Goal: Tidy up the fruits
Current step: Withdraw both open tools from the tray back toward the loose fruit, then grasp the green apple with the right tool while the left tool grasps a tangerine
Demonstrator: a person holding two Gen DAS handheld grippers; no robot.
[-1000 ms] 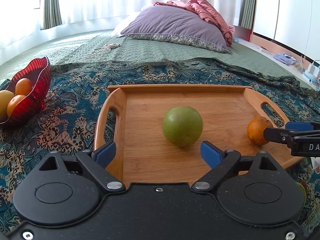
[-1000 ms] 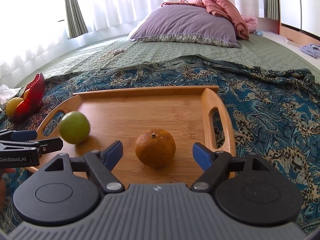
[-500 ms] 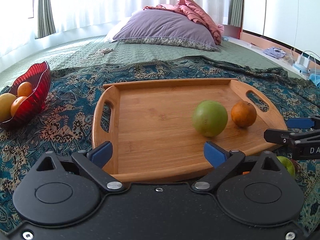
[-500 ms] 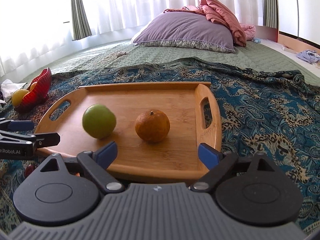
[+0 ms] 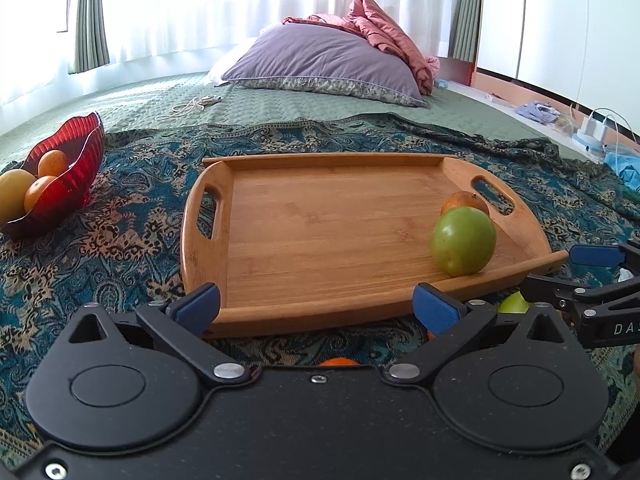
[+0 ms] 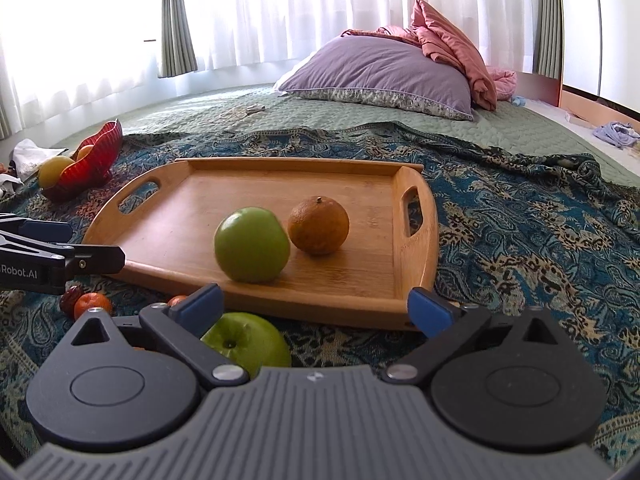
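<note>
Both the left gripper [image 5: 316,304] and the right gripper [image 6: 314,306] hang before the tray [image 6: 400,292], jaws opening and empty, probably freed to fetch the apple [image 6: 248,344] just before it.

The tray [image 6: 416,280] lies on the patterned cloth [image 6: 540,232], which is spread over the bed. Two fruits rest on the tray: a round fruit [image 6: 252,244] near the front rim, an orange [image 6: 319,225] just beside it at two o'clock. A bowl [image 6: 94,160] holding fruit sits at ten o'clock of the tray. An apple [image 6: 250,344] and small fruits [image 6: 90,304] lie on the cloth before the tray. A pillow [image 6: 384,74] lies far behind, at twelve o'clock.
</note>
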